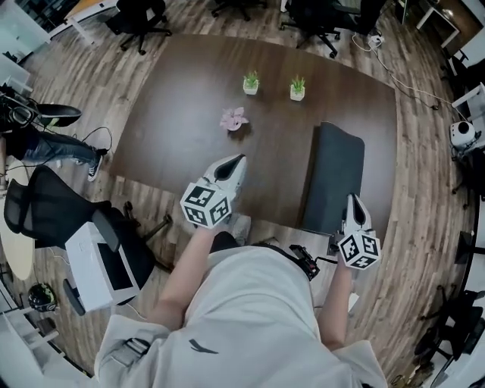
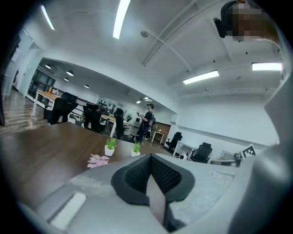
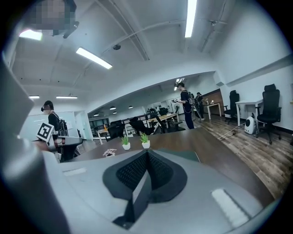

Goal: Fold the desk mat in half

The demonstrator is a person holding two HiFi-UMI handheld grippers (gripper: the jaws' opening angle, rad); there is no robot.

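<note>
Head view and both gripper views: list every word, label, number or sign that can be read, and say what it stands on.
No words or numbers can be read in any view.
Cube on the left gripper: black-and-white square patterns, no letters.
Cube on the right gripper: the same kind of patterns, no letters.
The person's shirt: a small dark logo, no letters.

mat [image 1: 333,174] corner behind right hand-held gripper [image 1: 354,201]

Brown wood-plank floor [image 1: 424,227] all around. Big dark brown wooden table [image 1: 189,114] in middle. Black wheeled office chairs [image 1: 140,19] at far side. White ceiling [image 2: 82,41] with long bright strip lights [image 2: 120,18]. White walls [image 2: 219,123]. White boxy thing [image 1: 95,265] on floor, maybe printer.
</note>
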